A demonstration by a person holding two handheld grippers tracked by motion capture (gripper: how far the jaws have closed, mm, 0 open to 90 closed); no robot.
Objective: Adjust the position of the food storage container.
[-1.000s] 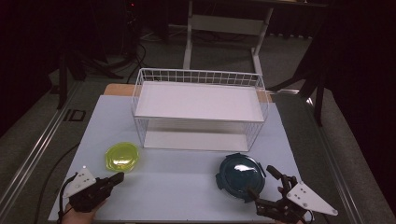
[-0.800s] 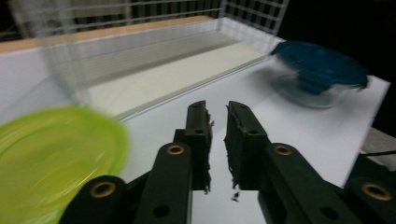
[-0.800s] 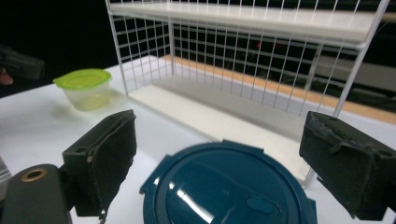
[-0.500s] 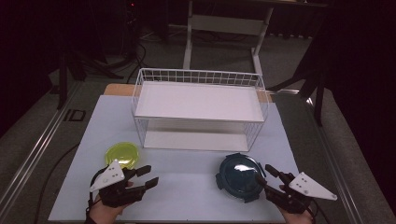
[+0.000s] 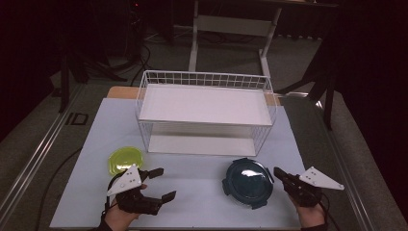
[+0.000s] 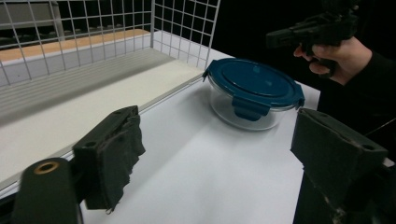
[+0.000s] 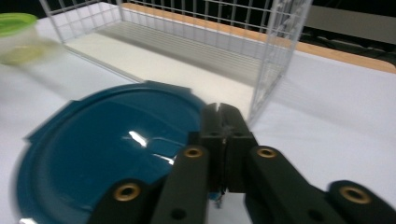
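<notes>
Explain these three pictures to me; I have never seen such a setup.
A person holds a two-jaw tool in each hand. The high view looks down on the table. Each other view is from a camera riding on one tool. The left hand-held gripper is open and holds nothing. The right hand-held gripper is shut on nothing, its tip beside the blue-lidded glass container. A green-lidded container sits at the left. A white wire rack stands behind both.

White table (image 5: 202, 192): rack (image 5: 204, 111), two containers (image 5: 247, 182)
</notes>
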